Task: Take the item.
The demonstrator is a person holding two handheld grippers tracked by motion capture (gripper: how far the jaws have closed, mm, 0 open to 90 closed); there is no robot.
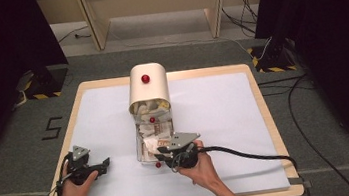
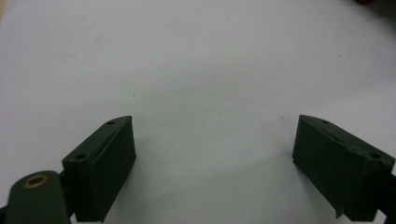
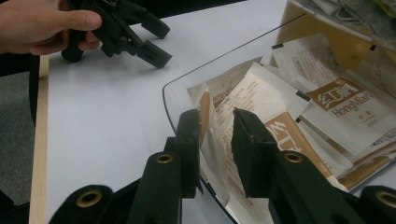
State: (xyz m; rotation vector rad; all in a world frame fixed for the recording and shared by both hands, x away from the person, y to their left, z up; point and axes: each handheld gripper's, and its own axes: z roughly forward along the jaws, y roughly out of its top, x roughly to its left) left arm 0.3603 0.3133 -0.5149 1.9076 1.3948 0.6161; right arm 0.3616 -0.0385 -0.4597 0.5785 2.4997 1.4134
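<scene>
A cream box (image 1: 147,87) with a rounded top and a red knob stands near the middle of the desk (image 1: 215,118), a little toward the far edge. Its clear flap (image 3: 173,88) lies open flat on the white desk top, toward the near edge, and white and brown paper packets (image 3: 327,107) spill out of the box onto the flap.

The right claw (image 3: 215,135) is at the near end of that flap, on its right side, held in the person's right hand (image 1: 202,167). Its jaws stand close together with the upright edge of one packet (image 3: 219,154) between them, at the rim of the flap. The gap is narrow, but from the right gripper view it cannot be told for certain that both pads press on the paper; the packet does not look pinched flat.

The left claw (image 1: 90,169) rests near the near left corner of the desk, well apart from the box and the packets, held in the left hand (image 1: 75,190). In the left gripper view its jaws stand wide apart over bare white desk top, with nothing between them. A cable (image 1: 249,151) trails from the right claw toward the right edge of the desk.
</scene>
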